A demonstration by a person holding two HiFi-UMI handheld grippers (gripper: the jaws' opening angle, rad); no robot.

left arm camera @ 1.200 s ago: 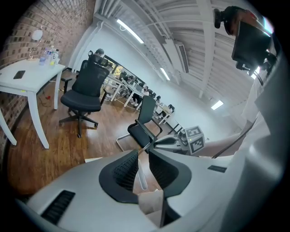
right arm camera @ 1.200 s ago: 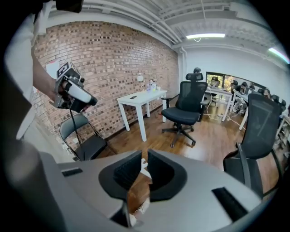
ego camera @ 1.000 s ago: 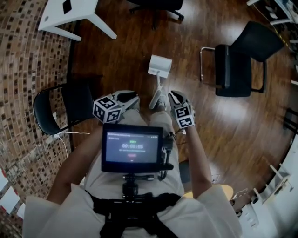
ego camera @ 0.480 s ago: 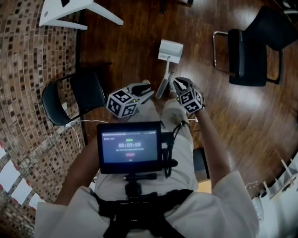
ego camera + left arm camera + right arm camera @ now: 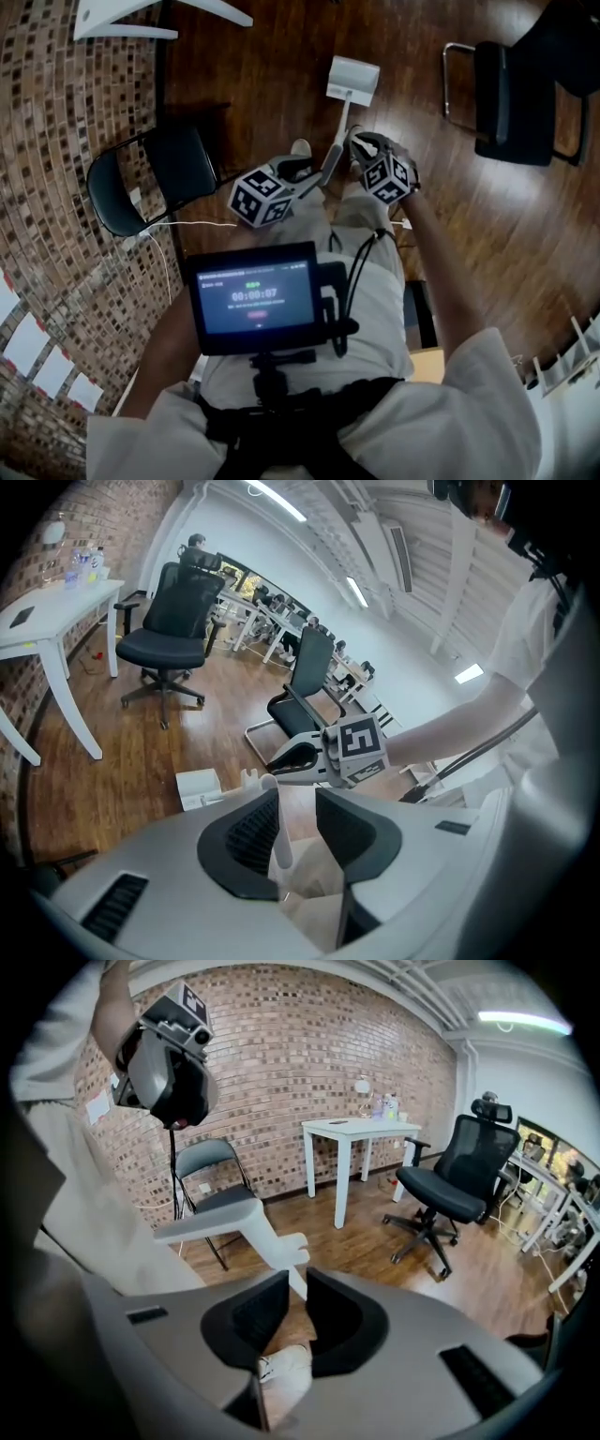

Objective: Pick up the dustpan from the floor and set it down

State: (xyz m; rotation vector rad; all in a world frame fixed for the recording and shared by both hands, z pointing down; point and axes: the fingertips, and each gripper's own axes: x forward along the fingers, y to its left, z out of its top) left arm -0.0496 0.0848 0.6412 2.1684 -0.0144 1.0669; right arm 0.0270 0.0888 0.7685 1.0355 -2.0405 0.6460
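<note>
A white long-handled dustpan sits on the wood floor with its pan [image 5: 353,75] far from me and its handle [image 5: 330,164] slanting back between my two grippers. My left gripper [image 5: 305,173] is open, and the handle [image 5: 278,832] stands between its jaws against the left pad only. These jaws have just been opening. My right gripper [image 5: 356,141] shows a narrow gap. Its jaws have also just been opening, and the white handle [image 5: 239,1218] runs up to their tips [image 5: 297,1288] without being pressed.
A black folding chair [image 5: 155,173] stands at the left by the brick wall [image 5: 56,141], with a white cable [image 5: 187,225] beside it. A black chair [image 5: 516,94] is at the upper right, a white table [image 5: 122,14] at the top left. My shoe [image 5: 300,147] is beside the handle.
Both grippers have come down and forward to the dustpan's handle, one on each side. The left jaws stand wider. The dustpan has stayed on the floor.
</note>
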